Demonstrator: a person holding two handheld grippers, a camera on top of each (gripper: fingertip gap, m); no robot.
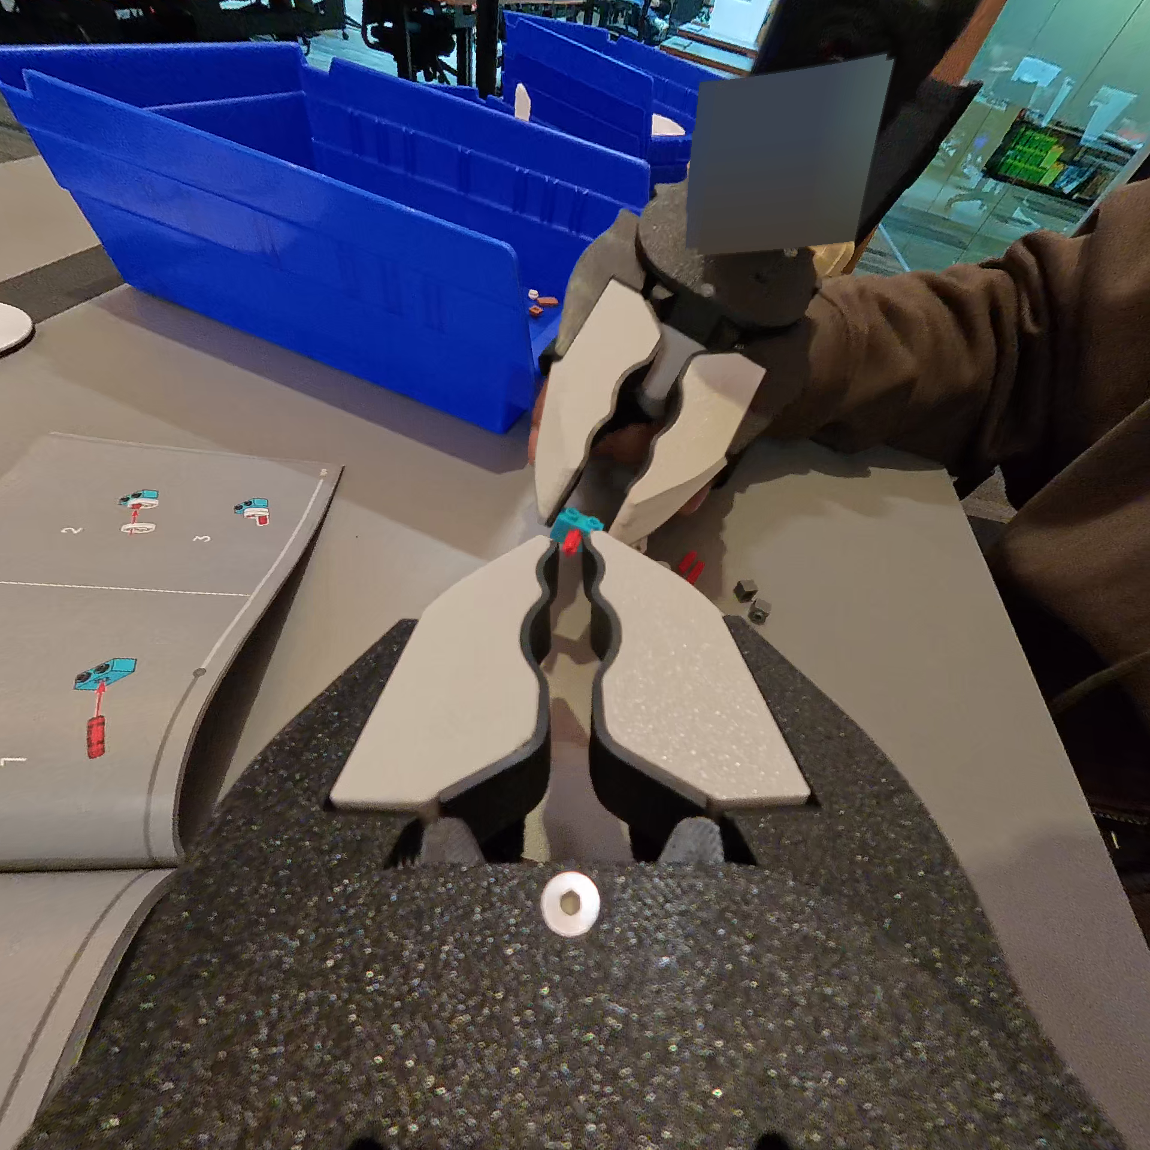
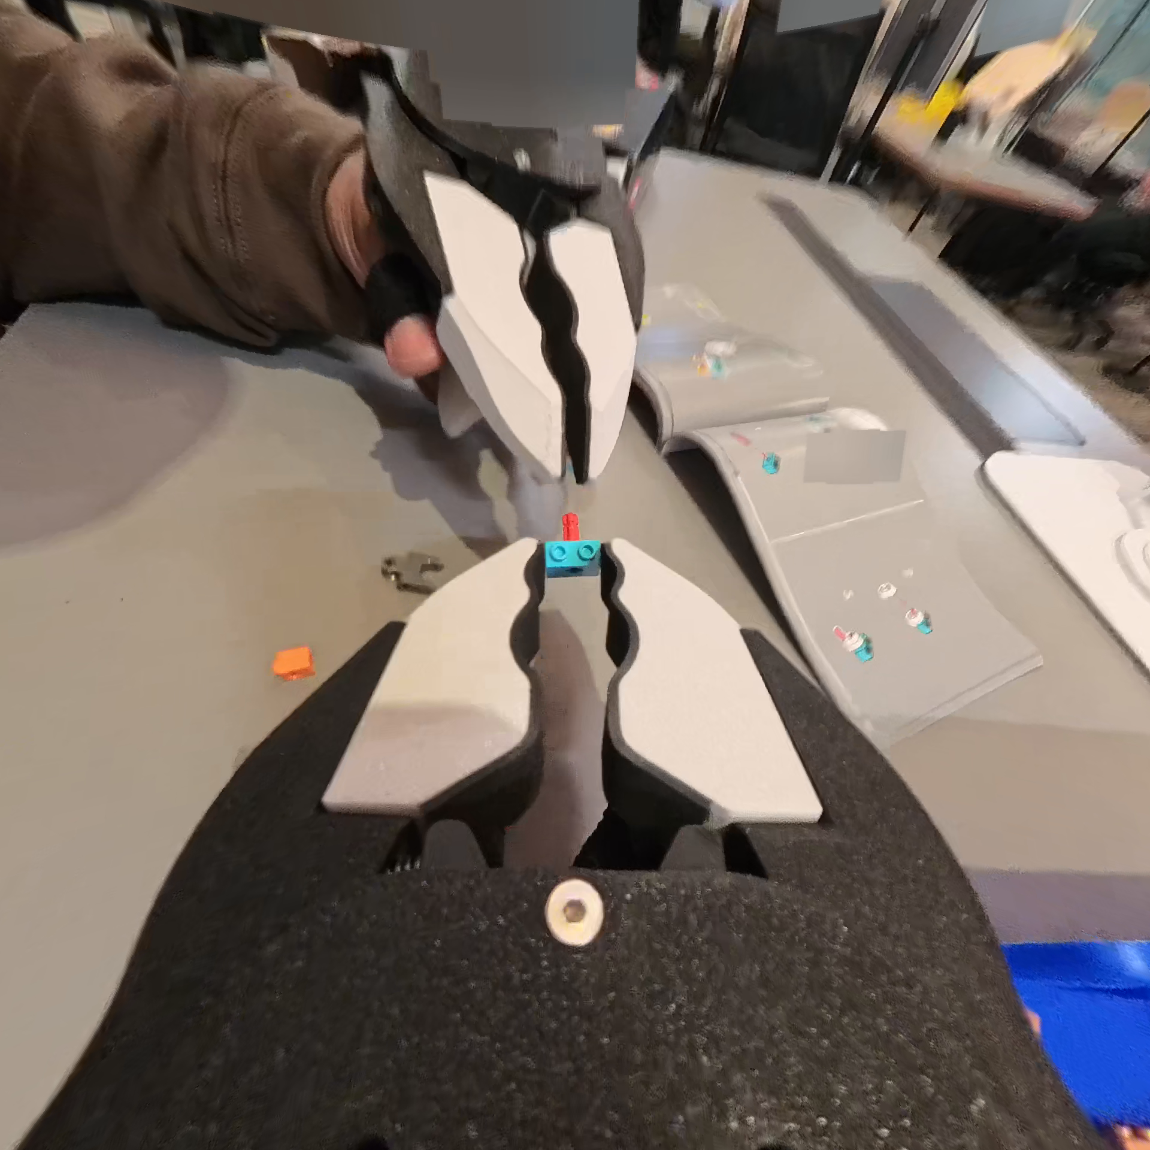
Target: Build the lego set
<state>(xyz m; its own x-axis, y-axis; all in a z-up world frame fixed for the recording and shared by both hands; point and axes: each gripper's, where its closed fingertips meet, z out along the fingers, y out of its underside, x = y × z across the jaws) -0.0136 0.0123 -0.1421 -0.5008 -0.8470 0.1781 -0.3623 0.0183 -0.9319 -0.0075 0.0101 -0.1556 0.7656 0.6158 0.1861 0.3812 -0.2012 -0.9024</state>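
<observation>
My right gripper [image 2: 572, 547] is shut on a small teal brick [image 2: 572, 558] and holds it above the grey table. A red pin [image 2: 570, 526] sticks out of the brick's far side. My left gripper [image 1: 569, 542] faces it tip to tip, its jaws only narrowly apart, with the pin's [image 1: 569, 545] free end at its fingertips. In the right wrist view the left gripper [image 2: 575, 476] stands a little clear of the pin and holds nothing. In the left wrist view the right gripper [image 1: 582, 524] comes down from above with the brick [image 1: 575, 518] in its tips.
An open instruction booklet [image 1: 155, 622] lies left of the grippers and also shows in the right wrist view [image 2: 871, 560]. Blue bins [image 1: 311, 249] stand behind it. Loose red pins [image 1: 691, 566], dark pieces [image 1: 750, 600], an orange piece [image 2: 294, 663] and a white tray [image 2: 1089, 529] lie on the table. The tips of both grippers are at nearly the same place.
</observation>
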